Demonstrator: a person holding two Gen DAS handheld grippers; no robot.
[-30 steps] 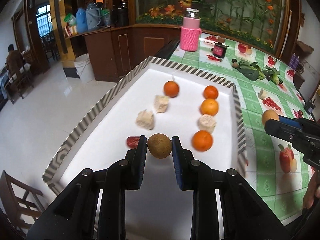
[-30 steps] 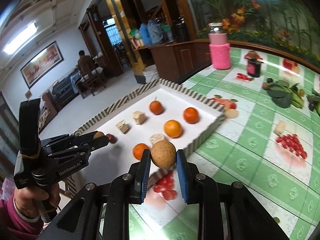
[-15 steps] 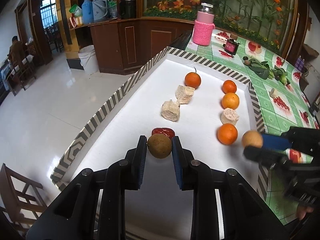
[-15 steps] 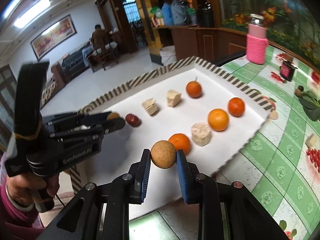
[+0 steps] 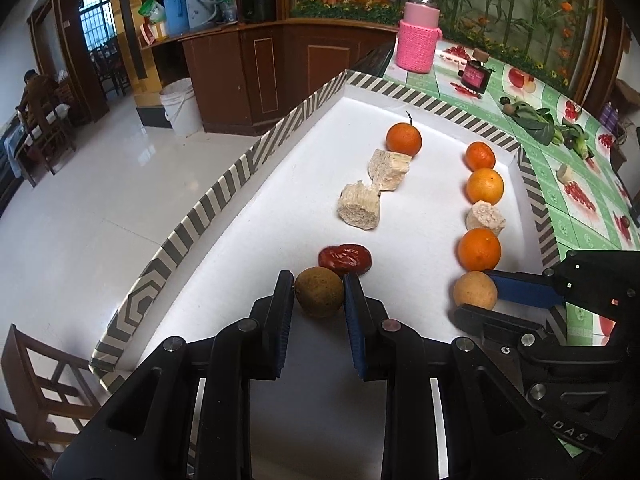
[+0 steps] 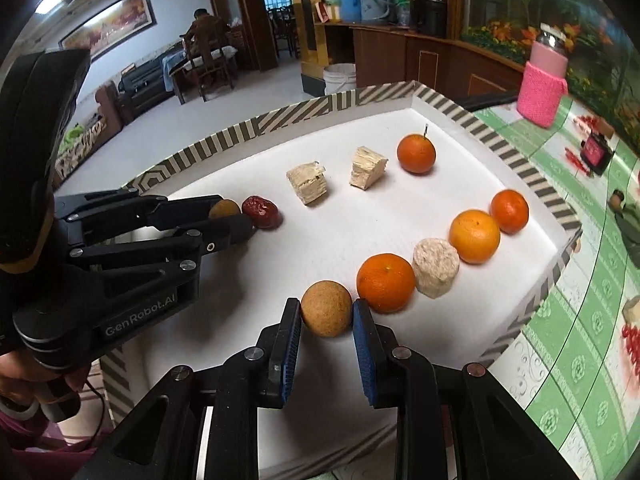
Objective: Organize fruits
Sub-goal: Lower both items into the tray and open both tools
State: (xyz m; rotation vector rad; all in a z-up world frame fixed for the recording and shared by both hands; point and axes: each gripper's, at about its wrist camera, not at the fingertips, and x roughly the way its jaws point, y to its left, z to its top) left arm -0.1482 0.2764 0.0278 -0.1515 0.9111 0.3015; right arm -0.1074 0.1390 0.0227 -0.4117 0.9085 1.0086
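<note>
Brown fruit (image 5: 319,291) is now carried by the left gripper (image 5: 319,294) to the red date (image 5: 345,258); tan fruit (image 6: 326,309), clamped in the right gripper (image 6: 326,314), is brought beside the near orange (image 6: 385,282) in the striped tray (image 6: 280,120); both rows seem nearly complete.

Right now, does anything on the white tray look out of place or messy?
Nothing looks spilled or damaged. The fruits sit in two tidy rows on the tray. The only odd bit: the two pale chunks in the left row touch at a corner. Each tool, left tool and right tool, grips a brown round fruit at its row's near end.
</note>
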